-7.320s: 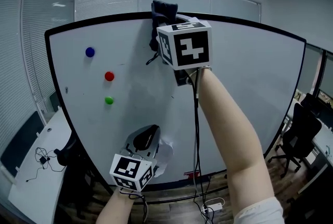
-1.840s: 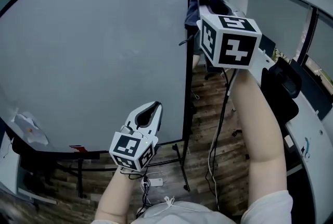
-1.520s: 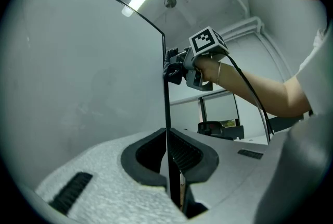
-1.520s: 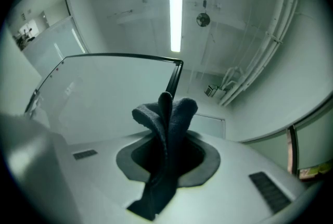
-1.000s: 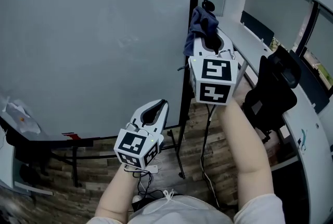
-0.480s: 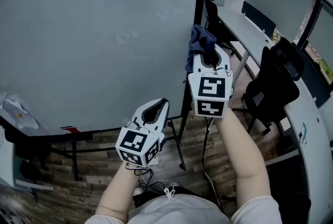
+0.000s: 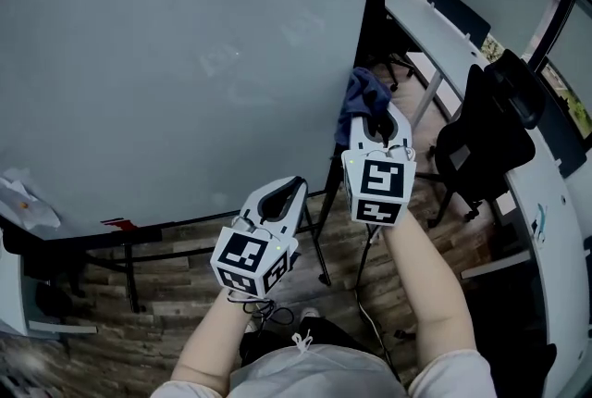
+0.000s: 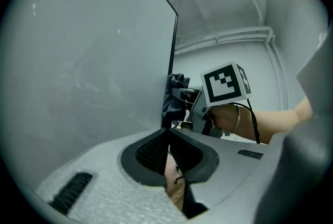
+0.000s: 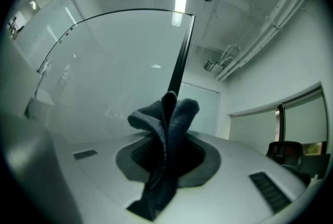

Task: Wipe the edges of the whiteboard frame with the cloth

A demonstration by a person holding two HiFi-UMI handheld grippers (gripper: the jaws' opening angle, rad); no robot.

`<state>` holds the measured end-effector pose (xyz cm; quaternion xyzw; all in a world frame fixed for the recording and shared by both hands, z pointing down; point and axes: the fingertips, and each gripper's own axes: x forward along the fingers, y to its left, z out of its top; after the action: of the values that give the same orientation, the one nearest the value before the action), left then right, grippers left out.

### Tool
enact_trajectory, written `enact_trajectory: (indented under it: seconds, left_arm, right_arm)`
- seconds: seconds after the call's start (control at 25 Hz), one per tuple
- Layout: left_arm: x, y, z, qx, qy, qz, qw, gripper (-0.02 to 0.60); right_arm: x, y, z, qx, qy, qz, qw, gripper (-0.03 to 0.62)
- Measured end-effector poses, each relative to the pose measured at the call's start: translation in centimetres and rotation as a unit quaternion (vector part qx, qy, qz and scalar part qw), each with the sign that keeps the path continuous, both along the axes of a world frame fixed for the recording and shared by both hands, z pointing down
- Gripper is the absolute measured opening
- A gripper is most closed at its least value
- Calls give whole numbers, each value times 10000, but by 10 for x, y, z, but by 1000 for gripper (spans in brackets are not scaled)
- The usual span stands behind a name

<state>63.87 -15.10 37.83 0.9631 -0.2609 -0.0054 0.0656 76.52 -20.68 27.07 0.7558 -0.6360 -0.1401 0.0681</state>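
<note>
Cloth [image 7: 363,96] seemed soft and light; my right gripper [image 7: 374,120] pinched its fold beside the frame [image 7: 374,26], left gripper [image 7: 289,190] closed and empty.

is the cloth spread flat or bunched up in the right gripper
Bunched: the cloth stands in crumpled folds, pinched in the right gripper.
</note>
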Motion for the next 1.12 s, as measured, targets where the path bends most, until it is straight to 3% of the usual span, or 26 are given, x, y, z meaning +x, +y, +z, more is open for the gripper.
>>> enact_trajectory:
  seconds: [0.32, 0.52, 1.12]
  left_arm:
    - [-5, -7, 35, -240, -124, -1, 9996, 32]
    - [-10, -9, 60, -406, -215, -30, 9989, 32]
    - [-31, -11, 126, -951, -365, -215, 9946, 32]
  right_arm:
    - [3, 1, 59, -339, 179, 231, 9990, 66]
    - [-3, 5, 83, -271, 428, 384, 9980, 66]
    - [6, 4, 238, -1499, -52, 617, 9868, 66]
